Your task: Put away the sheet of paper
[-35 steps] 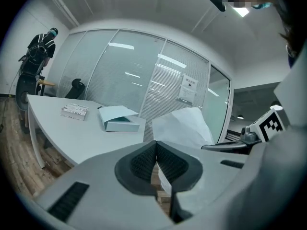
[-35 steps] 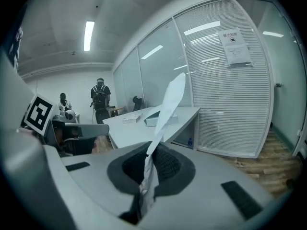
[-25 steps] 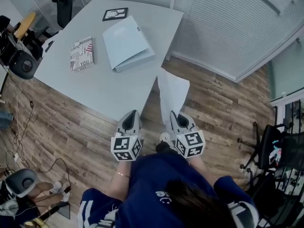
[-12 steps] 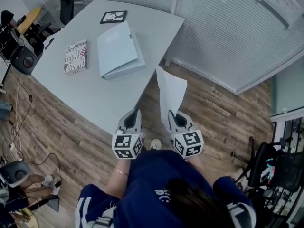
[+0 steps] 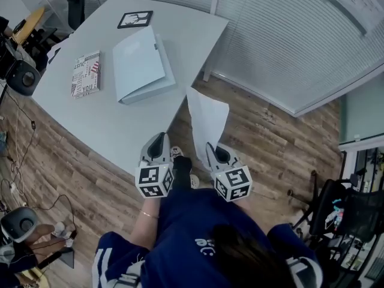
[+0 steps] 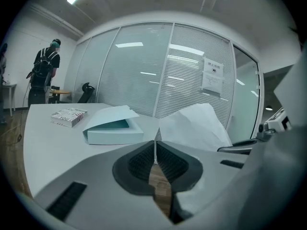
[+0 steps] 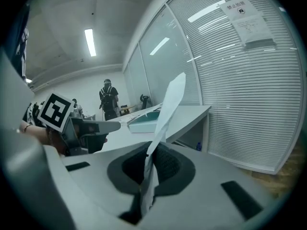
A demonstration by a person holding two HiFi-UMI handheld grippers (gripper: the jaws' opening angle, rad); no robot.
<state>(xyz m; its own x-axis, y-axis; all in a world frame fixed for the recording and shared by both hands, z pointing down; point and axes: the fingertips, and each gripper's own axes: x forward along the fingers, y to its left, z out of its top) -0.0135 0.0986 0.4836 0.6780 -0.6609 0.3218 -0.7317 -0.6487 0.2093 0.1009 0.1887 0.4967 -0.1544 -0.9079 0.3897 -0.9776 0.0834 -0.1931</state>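
Since a second ago the pale grey counter (image 5: 114, 122), with its light blue open folder (image 5: 141, 65) and black-and-white printed book (image 5: 86, 74), has slid up and left in the head view. The right tongs (image 5: 211, 150) stay clenched on the white sheet of paper (image 5: 207, 116), which stands up over the wooden floor (image 5: 264, 143) just beside the counter's edge; the left tongs (image 5: 157, 140) are clenched on nothing. The sheet's lower edge is lost inside the jaws, and the hands are hidden under the marker cubes (image 5: 150, 182)

The head view looks steeply down on the desk (image 5: 114, 125), while both gripper views look level along their jaws toward it
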